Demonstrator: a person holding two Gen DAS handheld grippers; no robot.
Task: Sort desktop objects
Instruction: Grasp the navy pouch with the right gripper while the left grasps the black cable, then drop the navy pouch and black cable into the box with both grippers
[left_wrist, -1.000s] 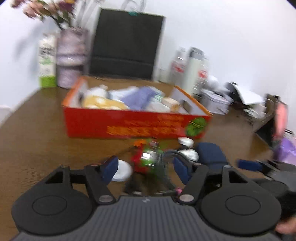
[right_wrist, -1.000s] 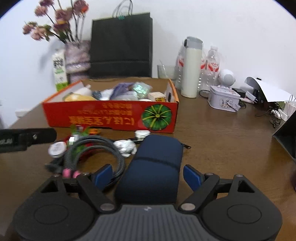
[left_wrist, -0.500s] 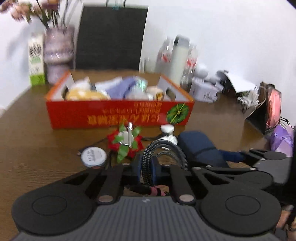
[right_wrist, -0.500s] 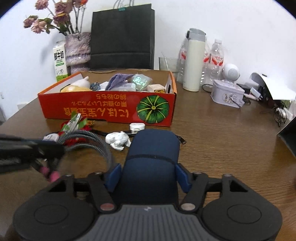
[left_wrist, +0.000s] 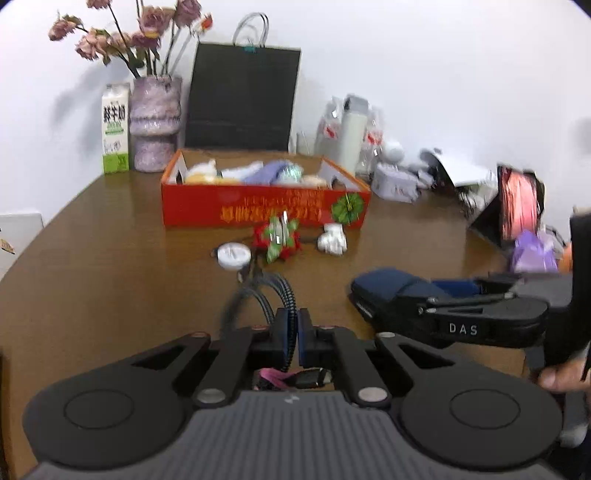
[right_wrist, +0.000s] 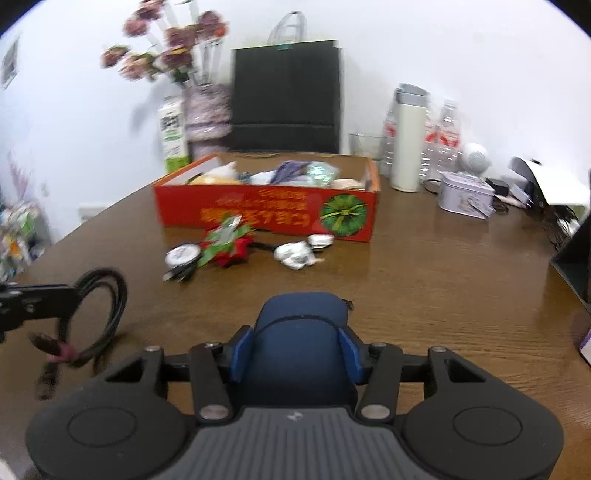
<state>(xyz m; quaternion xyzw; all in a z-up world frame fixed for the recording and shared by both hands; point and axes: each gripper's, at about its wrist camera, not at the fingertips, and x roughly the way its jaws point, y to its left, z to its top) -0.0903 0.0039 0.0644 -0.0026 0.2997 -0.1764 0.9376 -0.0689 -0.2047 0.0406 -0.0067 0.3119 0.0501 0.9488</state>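
The left gripper (left_wrist: 291, 332) has its jaws closed on a coiled black cable (left_wrist: 266, 295), whose loop rises just ahead of the jaws; the bundled end with a pink tie hangs below and behind them. From the right wrist view the same cable (right_wrist: 99, 306) hangs off the table surface, with its shadow on the wood under it. The right gripper (right_wrist: 295, 350) has its jaws pressed on both sides of a dark blue zipped pouch (right_wrist: 299, 325), which fills the space between them and reaches forward past the blue pads (right_wrist: 240, 349). Whether the pouch touches the wooden table (right_wrist: 443, 280) I cannot tell. Ahead of both pairs of jaws, well apart from them, stands a red cardboard box (right_wrist: 266, 214) that holds mixed small items. Just in front of the box lie a red and green ornament (right_wrist: 229, 243), a round white tin (right_wrist: 183, 255) touching it on its left side, and a small white figurine (right_wrist: 295, 254) to its right. Behind the box are a black paper bag (right_wrist: 286, 96) and a vase with dried flowers (right_wrist: 207, 110).
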